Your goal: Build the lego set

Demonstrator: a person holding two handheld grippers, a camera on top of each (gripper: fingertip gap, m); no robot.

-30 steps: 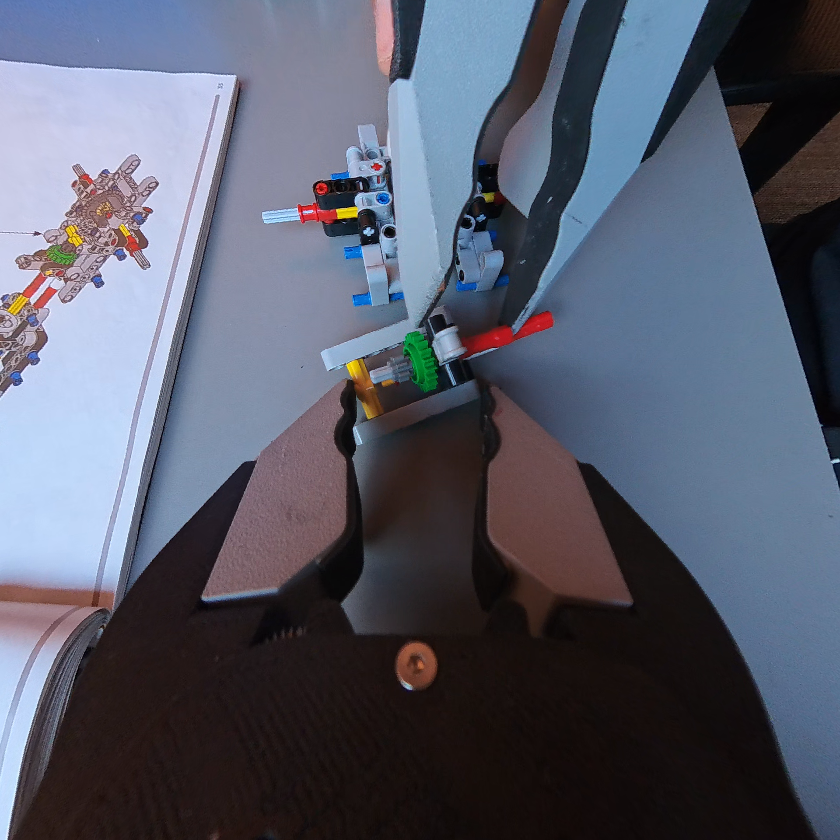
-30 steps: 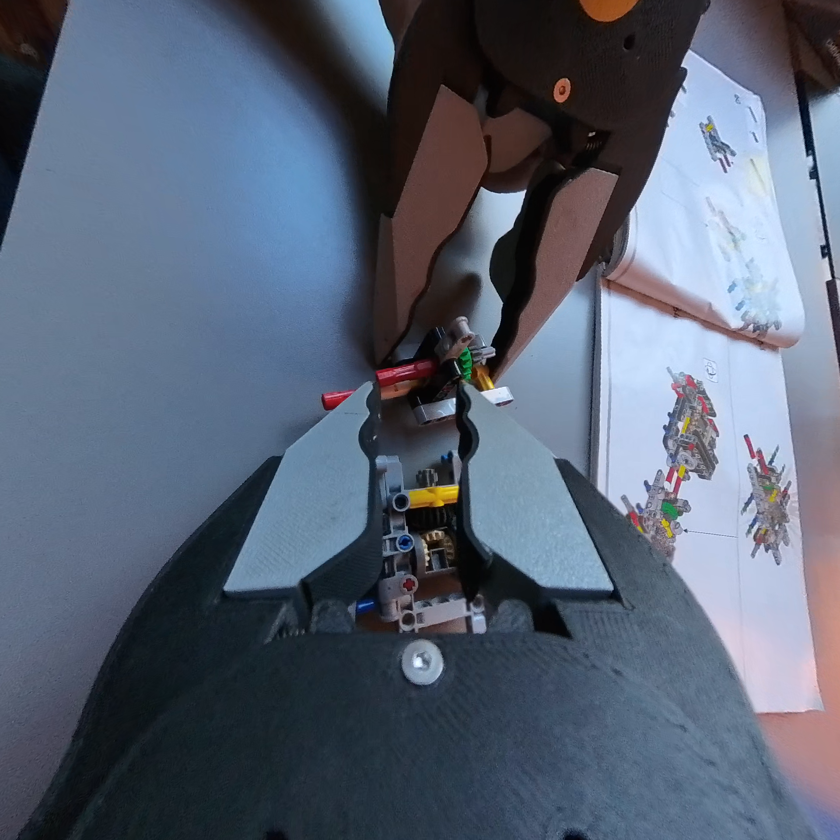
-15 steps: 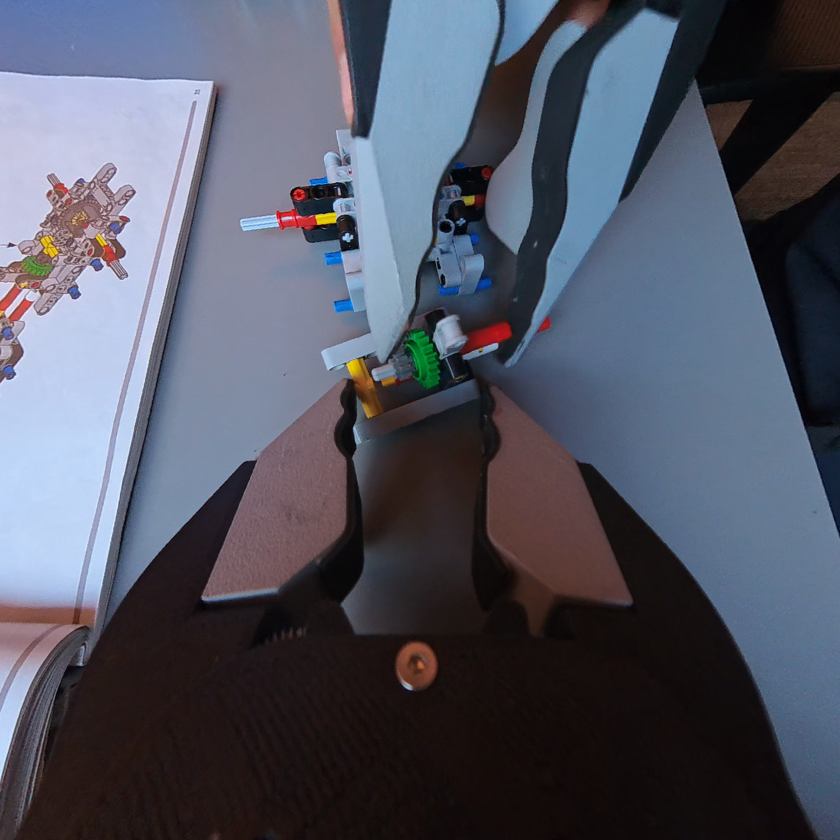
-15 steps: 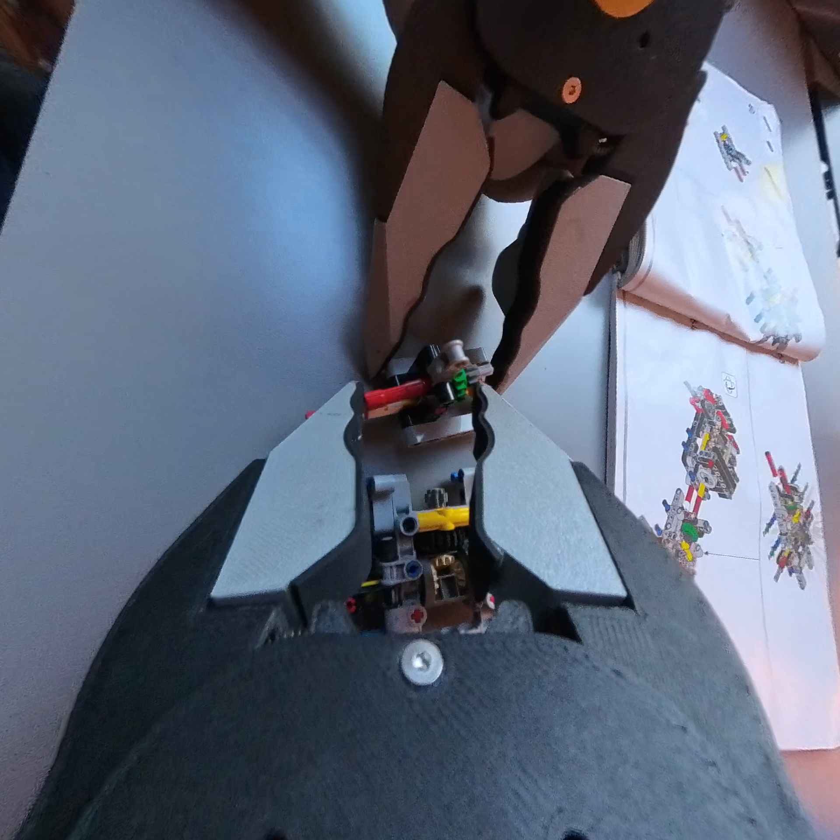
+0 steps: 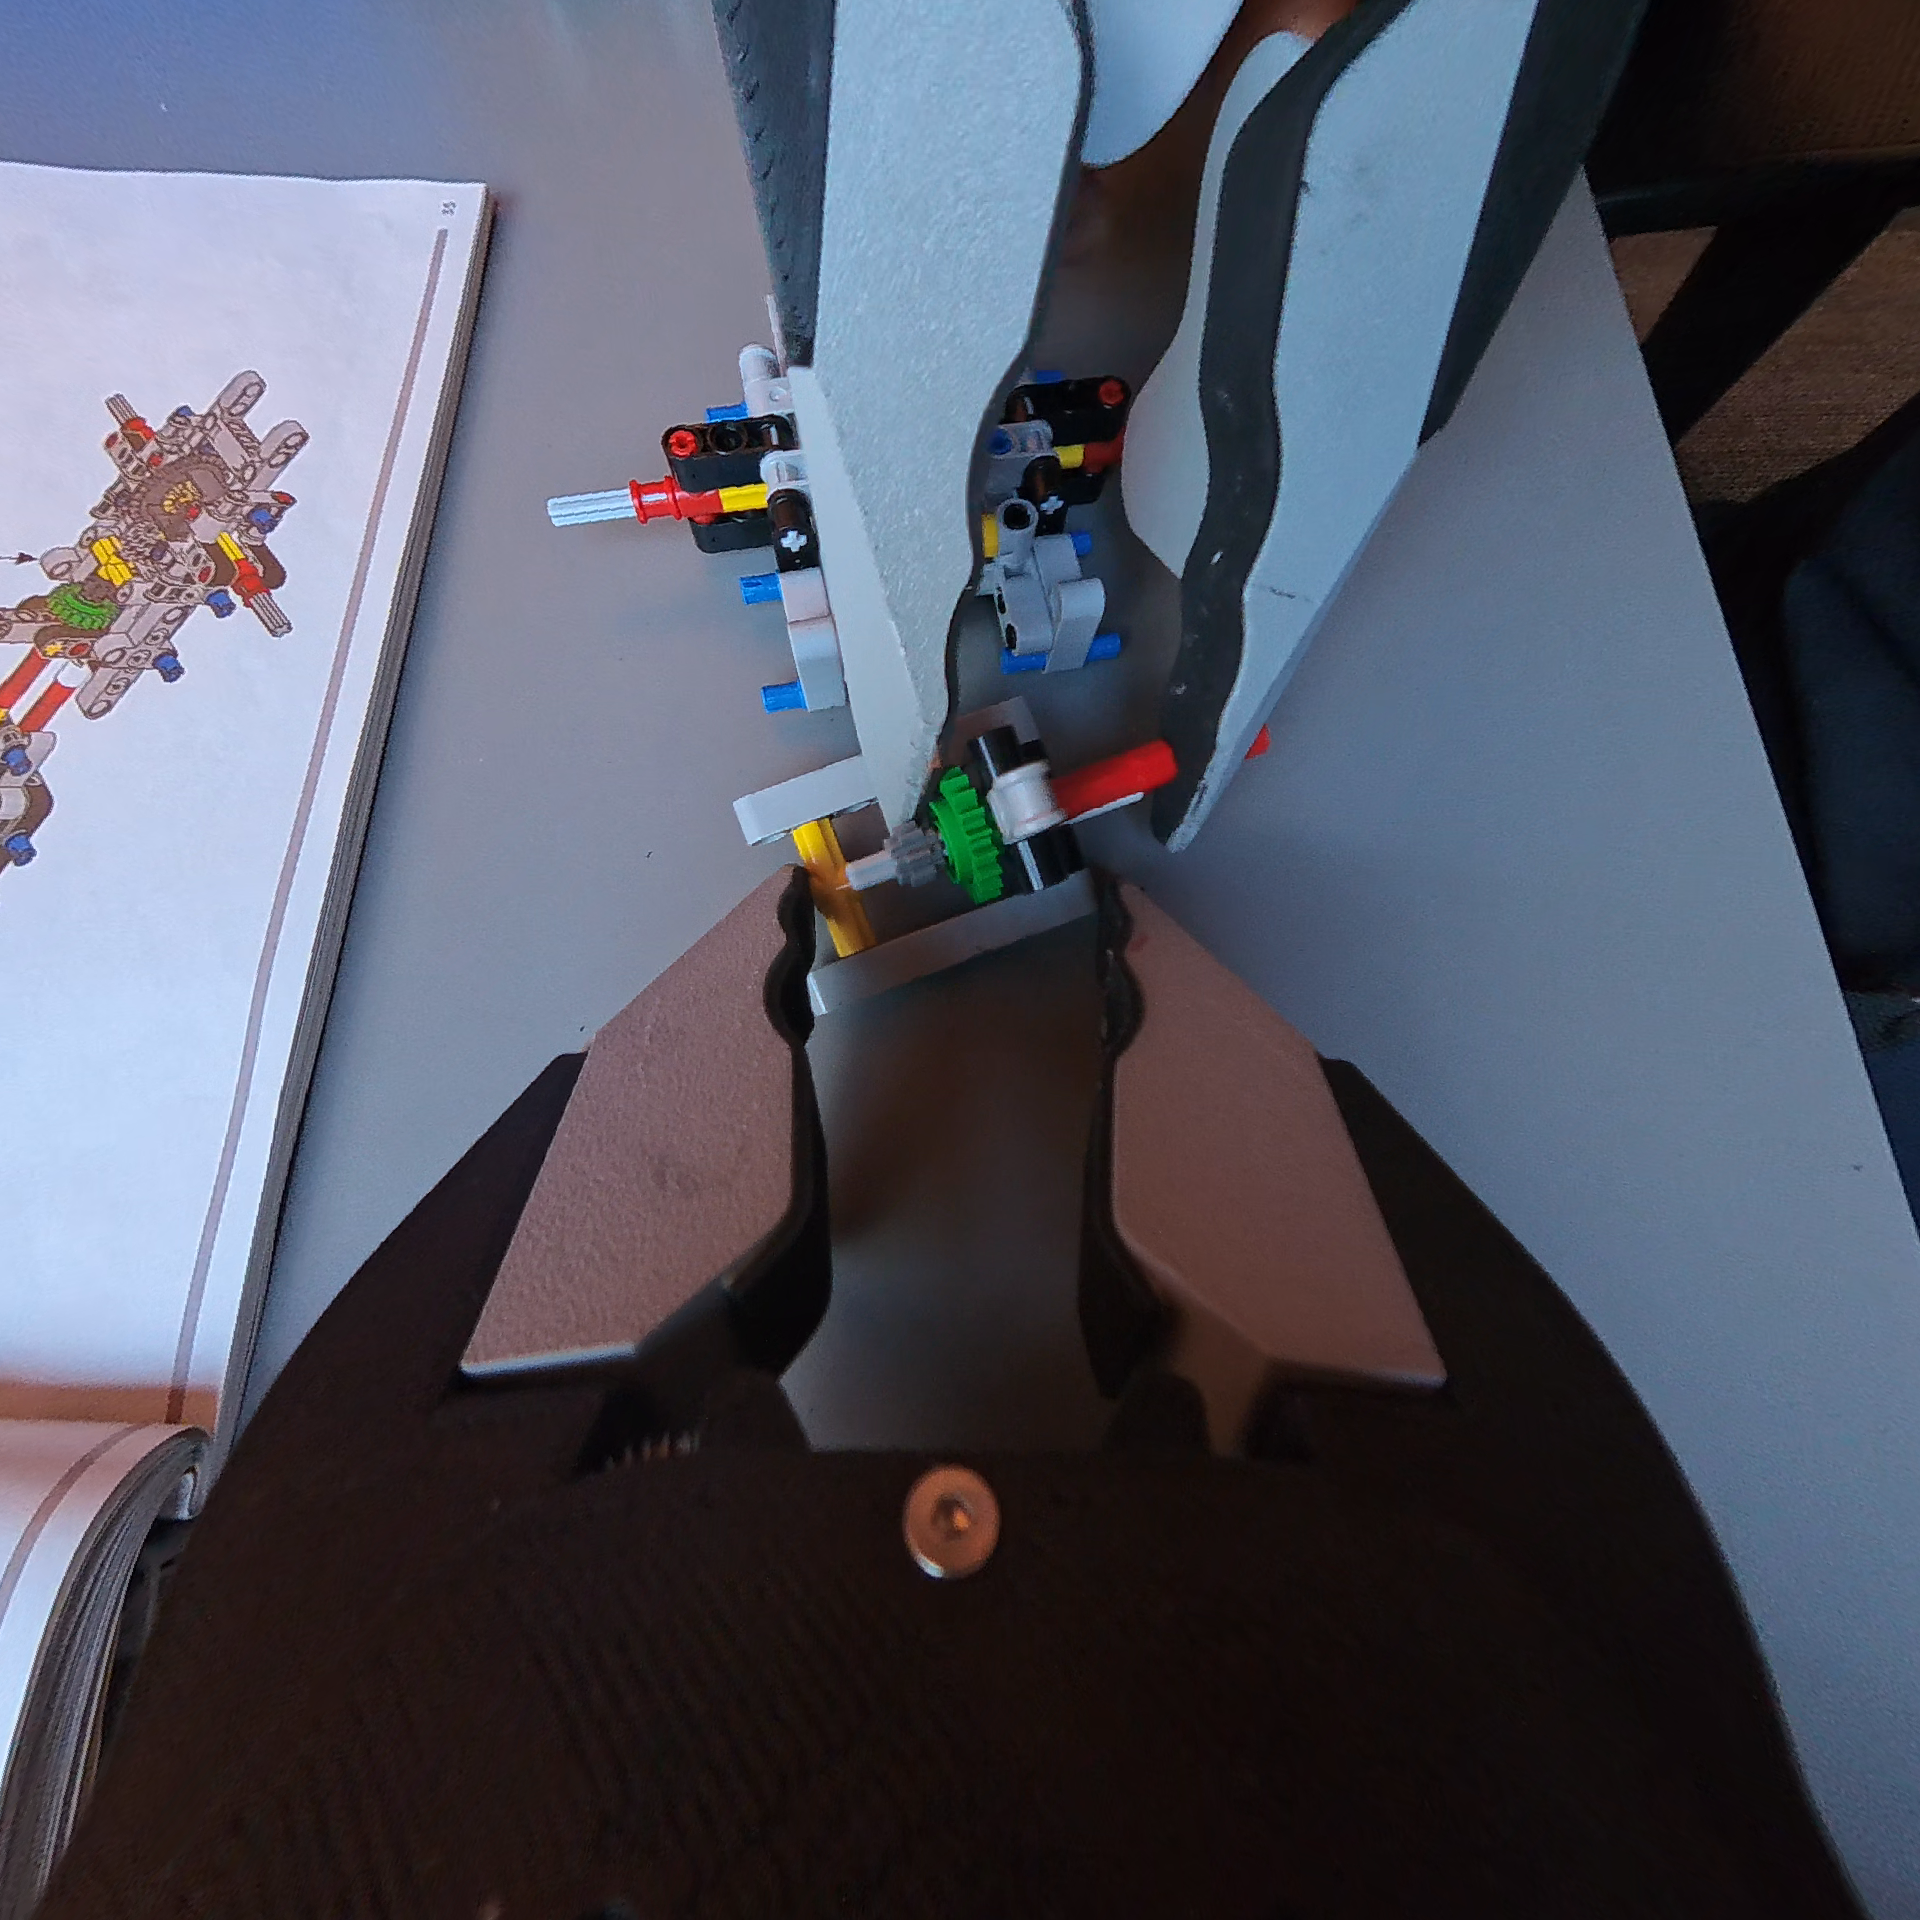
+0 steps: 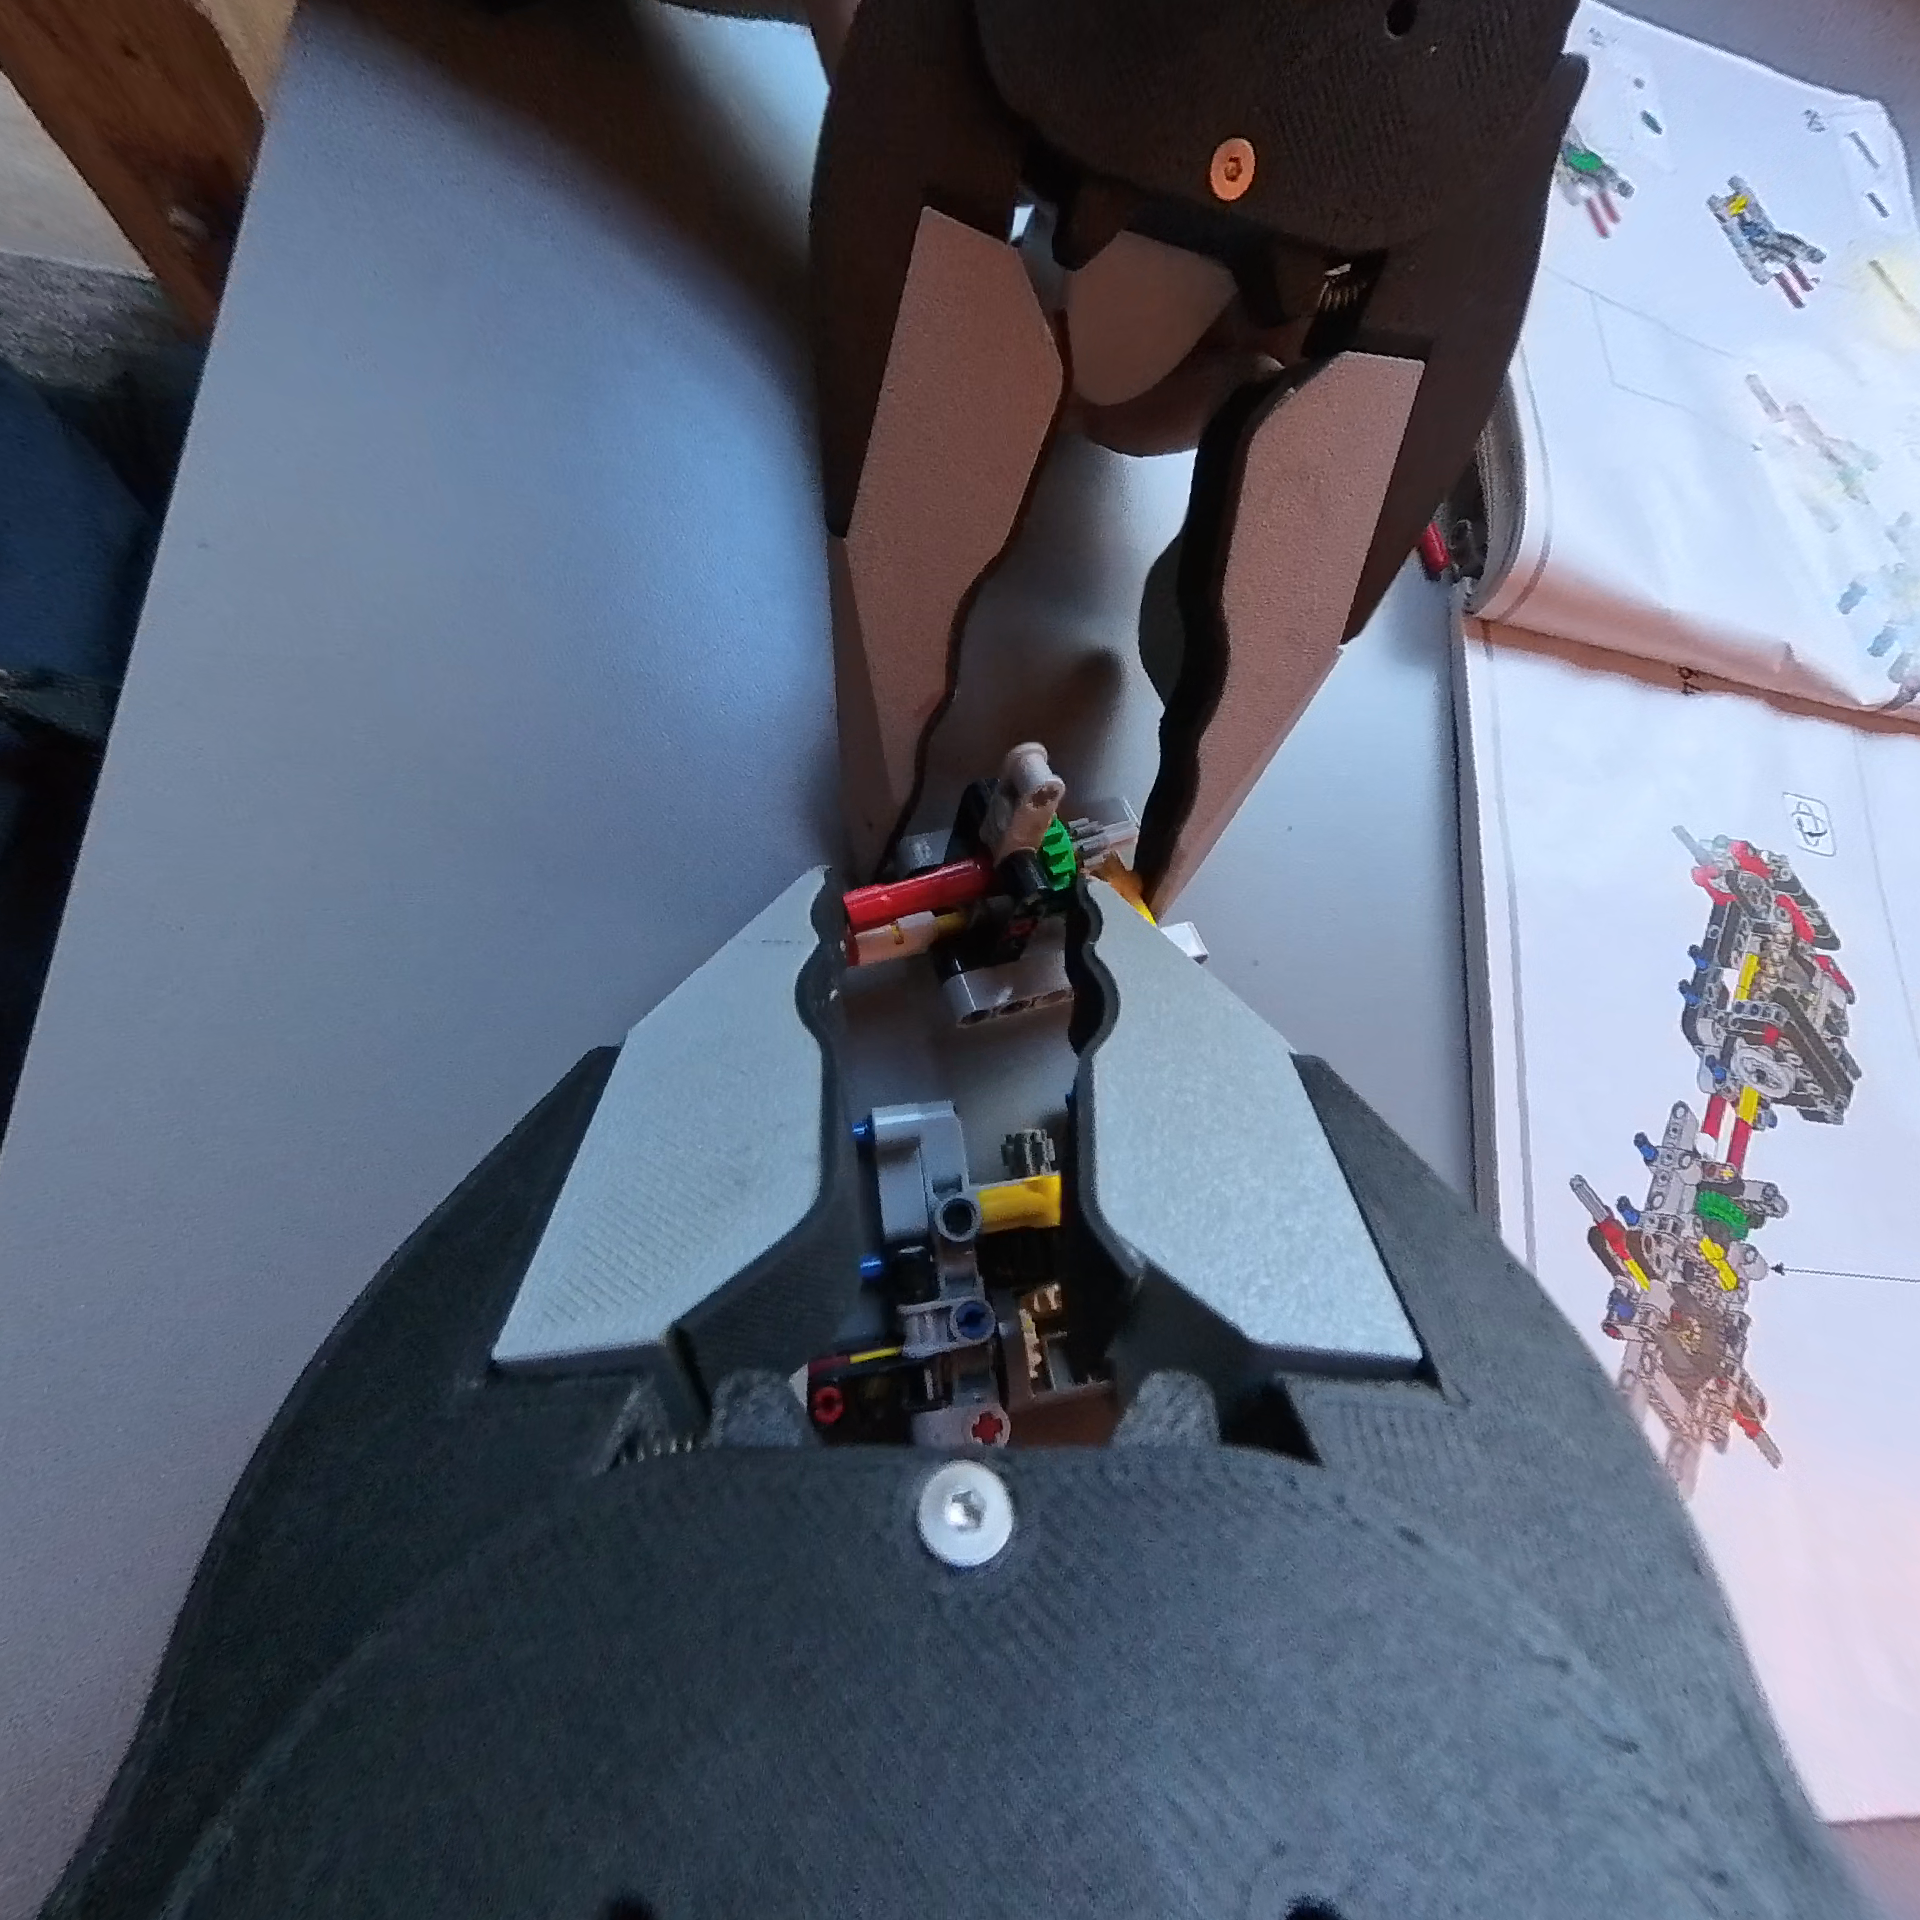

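My left gripper (image 5: 951,914) is shut on a small brick assembly (image 5: 966,831) with a green gear, a red axle (image 5: 1112,774), a yellow axle and grey beams. Its pads press the ends of the grey beam (image 5: 935,951). My right gripper (image 6: 956,935) is open, its fingertips on either side of the same assembly (image 6: 997,935). The red axle (image 6: 914,888) runs past its one finger (image 5: 1195,790); the other finger (image 5: 894,727) is by the gear. A larger brick assembly (image 5: 748,488) lies on the grey table (image 5: 582,727) under the right gripper and shows between its fingers (image 6: 935,1247).
An open instruction booklet (image 5: 208,727) with pictures of the model lies on the table to the left; it is at the right in the right wrist view (image 6: 1714,1039). The table edge (image 5: 1714,623) runs along the right, with dark floor beyond. The tips of both grippers are at nearly the same place.
My right gripper opened wider and moved forward, so its fingertips now flank the small assembly instead of standing short of it. My left gripper kept its hold and barely moved.
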